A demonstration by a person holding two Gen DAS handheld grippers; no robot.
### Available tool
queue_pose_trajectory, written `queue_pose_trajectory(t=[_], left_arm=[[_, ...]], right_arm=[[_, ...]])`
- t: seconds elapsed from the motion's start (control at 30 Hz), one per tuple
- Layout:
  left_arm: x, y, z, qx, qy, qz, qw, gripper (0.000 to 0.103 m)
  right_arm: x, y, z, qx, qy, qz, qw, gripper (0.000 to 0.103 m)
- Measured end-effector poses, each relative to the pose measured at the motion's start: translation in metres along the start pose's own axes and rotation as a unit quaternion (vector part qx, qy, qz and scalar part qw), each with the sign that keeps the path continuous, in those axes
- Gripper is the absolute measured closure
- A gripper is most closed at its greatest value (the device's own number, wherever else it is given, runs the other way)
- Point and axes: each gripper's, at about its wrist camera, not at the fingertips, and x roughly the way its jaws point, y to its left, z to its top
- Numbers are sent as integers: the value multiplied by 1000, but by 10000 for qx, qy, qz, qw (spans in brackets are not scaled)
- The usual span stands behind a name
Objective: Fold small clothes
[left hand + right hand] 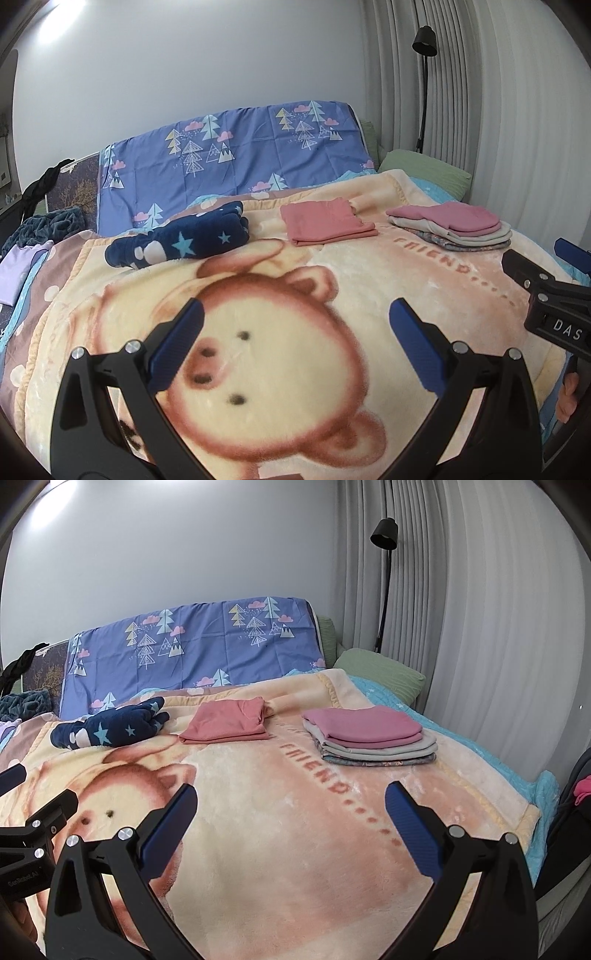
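A folded salmon-pink garment [327, 221] [229, 725] lies on the bear-print blanket [388, 280] [280, 812] at mid-bed. To its right stands a stack of folded clothes [452, 227] [371, 736] with a pink piece on top. A navy star-print fleece garment [181, 240] [110, 727] lies bunched at the left. My left gripper [295, 314] is open and empty above the bear's face. My right gripper [290, 797] is open and empty above the blanket, nearer the stack. Each gripper shows at the other view's edge.
A purple tree-print sheet [236, 162] [192, 646] covers the headboard. A green pillow [424, 168] [380, 674] lies at the back right beside a black floor lamp [424, 88] [384, 583] and grey curtains. More clothes lie at the far left [22, 258].
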Motion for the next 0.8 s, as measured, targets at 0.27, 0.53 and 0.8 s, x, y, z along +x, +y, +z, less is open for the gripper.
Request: queue_pose_trajectory(t=[0.27, 0.53, 0.8], left_arm=[[2, 2, -1, -29, 18, -29, 10000, 2], [4, 1, -5, -5, 60, -82, 9999, 2], [6, 2, -6, -58, 136, -111, 9998, 2]], right_arm=[[4, 0, -1, -13, 37, -9, 10000, 1], [5, 1, -3, -9, 50, -23, 10000, 1], [6, 1, -7, -2, 78, -21, 10000, 1]])
